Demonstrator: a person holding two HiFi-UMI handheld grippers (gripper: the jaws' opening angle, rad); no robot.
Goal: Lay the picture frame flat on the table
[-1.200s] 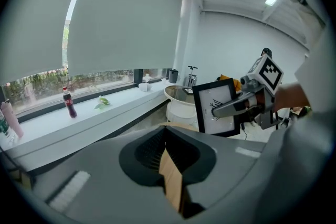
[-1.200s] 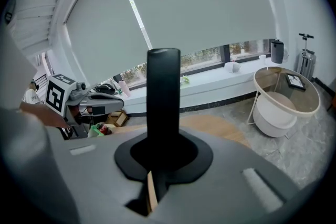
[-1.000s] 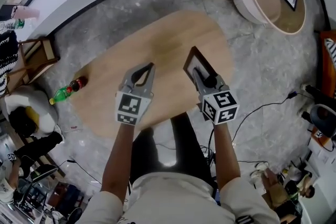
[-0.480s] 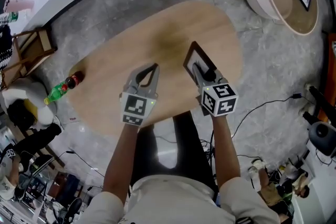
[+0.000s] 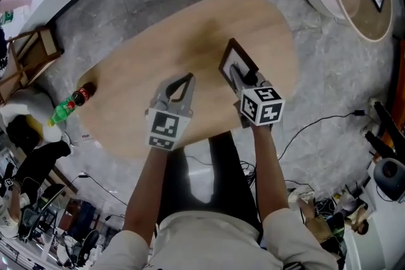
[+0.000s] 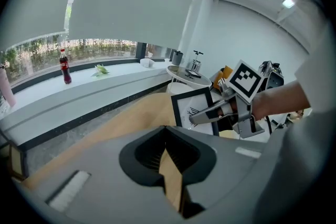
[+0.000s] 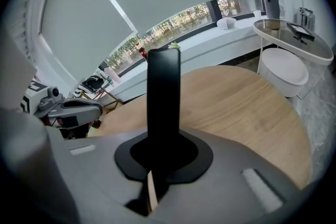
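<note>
the fingers of the right gripper are clenching on the thin black edge of the frame, holding it upright over the bench, likely for tipping it down flat. the left gripper is hovering beside it, fingers pressing together on nothing. the bench is showing smooth, pale, rounded wood.

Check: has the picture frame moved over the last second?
Cannot tell: the head view shifted; against the wooden table, the picture frame in the right gripper sits roughly where it was.
</note>
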